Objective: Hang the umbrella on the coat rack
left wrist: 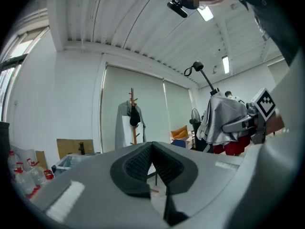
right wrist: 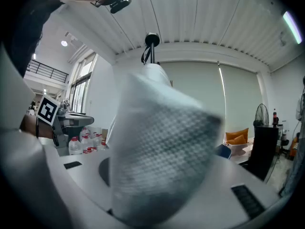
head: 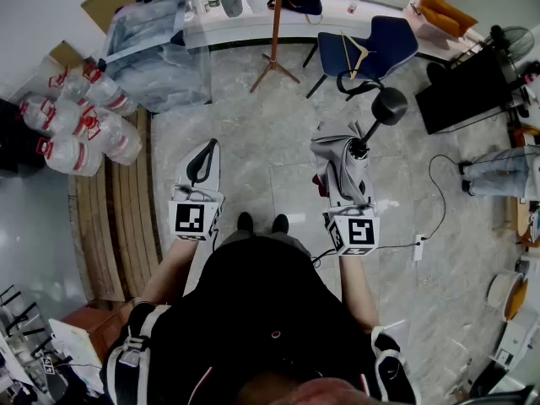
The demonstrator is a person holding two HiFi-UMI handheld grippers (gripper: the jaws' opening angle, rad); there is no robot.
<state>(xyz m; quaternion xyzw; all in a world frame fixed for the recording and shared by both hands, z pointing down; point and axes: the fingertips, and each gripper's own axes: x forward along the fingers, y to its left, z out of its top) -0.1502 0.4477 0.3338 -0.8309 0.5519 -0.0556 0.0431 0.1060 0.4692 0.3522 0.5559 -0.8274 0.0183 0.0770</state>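
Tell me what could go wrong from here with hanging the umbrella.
1. The right gripper clamps the folded grey umbrella by its loose fabric, so it may slip or swing.
2. The wooden coat rack already carries clothes, so a free peg may be hard to reach.
3. The blue chair beside its base could get in the way.

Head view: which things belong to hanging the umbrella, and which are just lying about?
For the job: umbrella, coat rack.
Lying about: bottles, chair, plastic bag.
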